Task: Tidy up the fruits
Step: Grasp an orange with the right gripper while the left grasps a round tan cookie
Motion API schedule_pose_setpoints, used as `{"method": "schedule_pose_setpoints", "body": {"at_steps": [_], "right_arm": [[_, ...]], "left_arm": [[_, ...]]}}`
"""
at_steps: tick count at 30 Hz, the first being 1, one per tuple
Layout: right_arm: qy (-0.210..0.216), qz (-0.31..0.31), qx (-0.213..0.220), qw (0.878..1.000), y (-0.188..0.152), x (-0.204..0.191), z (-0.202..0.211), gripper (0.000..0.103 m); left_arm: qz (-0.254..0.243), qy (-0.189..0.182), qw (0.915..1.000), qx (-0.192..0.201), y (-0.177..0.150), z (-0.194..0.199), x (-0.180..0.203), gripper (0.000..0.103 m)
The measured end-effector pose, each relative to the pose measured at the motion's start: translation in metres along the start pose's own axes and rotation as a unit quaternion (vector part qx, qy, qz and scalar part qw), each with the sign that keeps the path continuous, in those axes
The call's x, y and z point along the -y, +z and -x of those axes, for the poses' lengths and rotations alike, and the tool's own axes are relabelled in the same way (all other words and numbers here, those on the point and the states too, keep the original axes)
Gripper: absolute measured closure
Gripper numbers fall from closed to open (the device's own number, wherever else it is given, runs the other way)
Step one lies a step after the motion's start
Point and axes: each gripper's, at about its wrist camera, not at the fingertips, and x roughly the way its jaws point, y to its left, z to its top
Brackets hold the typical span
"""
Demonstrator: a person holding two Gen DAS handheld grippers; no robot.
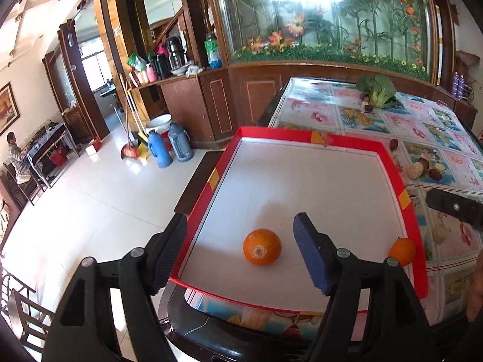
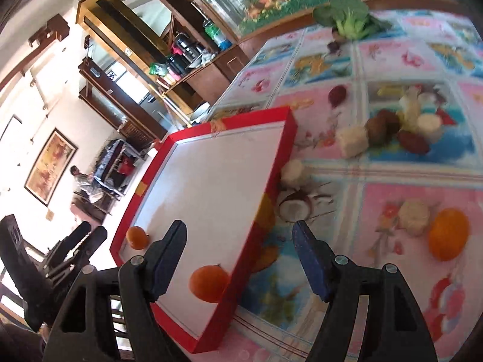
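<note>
A red-rimmed white tray [image 1: 305, 134] lies on the table and also shows in the right wrist view [image 2: 286, 138]. Two oranges lie in it: one [image 1: 262, 246] between my left gripper's fingers, one [image 1: 402, 251] in the near right corner. In the right wrist view they are the far one [image 2: 137, 237] and the near one [image 2: 209, 283]. My left gripper [image 1: 240, 247] is open and empty over the tray's near end. My right gripper [image 2: 240, 249] is open and empty above the tray's right rim. A third orange [image 2: 449, 238] lies on the tablecloth to the right.
A coconut half [image 2: 294, 208], white pieces [image 2: 414, 217] and brown and white fruits [image 2: 389, 129] lie on the floral tablecloth [image 2: 392, 54] beside the tray. A leafy green [image 1: 377, 90] sits at the far end. The table edge drops to the floor at left.
</note>
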Motion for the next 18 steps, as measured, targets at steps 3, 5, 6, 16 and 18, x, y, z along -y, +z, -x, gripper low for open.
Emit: {"method": "schedule_pose_setpoints", "body": {"at_steps": [3, 5, 6, 16, 18], "right_arm": [[0.02, 0.009, -0.023, 1.0, -0.006, -0.015, -0.011, 0.031], [0.013, 0.02, -0.024, 0.999, -0.011, -0.025, -0.014, 0.027], [0.003, 0.034, -0.018, 0.999, -0.014, -0.031, -0.014, 0.027], [0.022, 0.076, -0.003, 0.997, -0.016, -0.041, -0.009, 0.027], [0.02, 0.078, 0.02, 0.997, -0.013, -0.032, 0.012, 0.027]], "left_arm": [[-0.006, -0.013, 0.9999, 0.005, 0.0, 0.003, 0.006, 0.029], [-0.01, -0.019, 0.9997, 0.006, -0.001, 0.003, 0.009, 0.029], [-0.012, -0.02, 0.9997, 0.005, -0.002, 0.003, 0.011, 0.029], [-0.005, -0.016, 0.9997, -0.014, -0.009, -0.008, 0.007, 0.029], [-0.004, -0.017, 0.9997, -0.016, -0.009, -0.007, 0.008, 0.029]]}}
